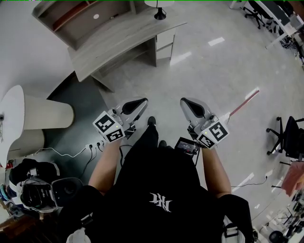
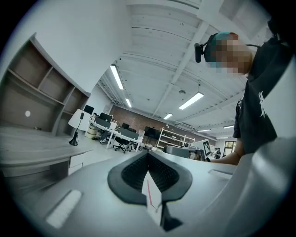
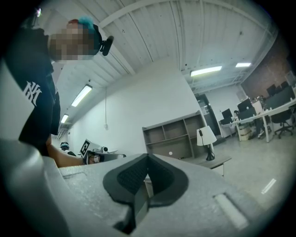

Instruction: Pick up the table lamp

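The table lamp, white shade on a black stem and base, stands at the right end of a grey wooden desk, far ahead of me across the floor. In the left gripper view the lamp shows small at the left; in the right gripper view the lamp stands right of centre. My left gripper and right gripper are held side by side in front of the person, pointing level toward the desk. Both are shut with nothing between their pads, and well short of the lamp.
A shelf unit rises behind the desk. A round white table stands at the left, with a cable and power strip on the dark floor mat. An office chair is at the right; a red-and-white strip lies on the floor.
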Available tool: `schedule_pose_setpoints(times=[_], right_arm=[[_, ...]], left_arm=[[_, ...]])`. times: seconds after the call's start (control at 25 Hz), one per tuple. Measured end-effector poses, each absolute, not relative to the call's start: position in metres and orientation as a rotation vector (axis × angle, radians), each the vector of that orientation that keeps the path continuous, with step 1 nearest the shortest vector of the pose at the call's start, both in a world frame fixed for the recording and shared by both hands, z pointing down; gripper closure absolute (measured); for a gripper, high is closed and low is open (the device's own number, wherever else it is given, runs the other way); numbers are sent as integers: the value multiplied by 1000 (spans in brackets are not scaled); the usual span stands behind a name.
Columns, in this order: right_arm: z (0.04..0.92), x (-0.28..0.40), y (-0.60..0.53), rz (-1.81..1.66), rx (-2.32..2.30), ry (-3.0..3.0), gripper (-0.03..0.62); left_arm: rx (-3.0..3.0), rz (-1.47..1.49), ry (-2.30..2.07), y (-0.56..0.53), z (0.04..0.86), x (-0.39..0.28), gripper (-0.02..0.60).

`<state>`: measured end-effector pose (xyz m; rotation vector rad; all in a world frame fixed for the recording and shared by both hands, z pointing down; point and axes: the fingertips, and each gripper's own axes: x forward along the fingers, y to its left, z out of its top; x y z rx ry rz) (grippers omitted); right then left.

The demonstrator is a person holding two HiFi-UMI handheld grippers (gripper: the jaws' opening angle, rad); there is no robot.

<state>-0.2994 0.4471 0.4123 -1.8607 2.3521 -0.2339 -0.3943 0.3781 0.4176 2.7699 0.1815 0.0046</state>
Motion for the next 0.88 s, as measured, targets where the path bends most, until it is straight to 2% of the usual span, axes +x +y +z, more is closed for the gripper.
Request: schedule_pose_setpoints(times=[0.88], right_arm=[[410,-232,286,-250,-1994,2300,592]], left_arm=[[2756,-3,365,223,432,-306,580]])
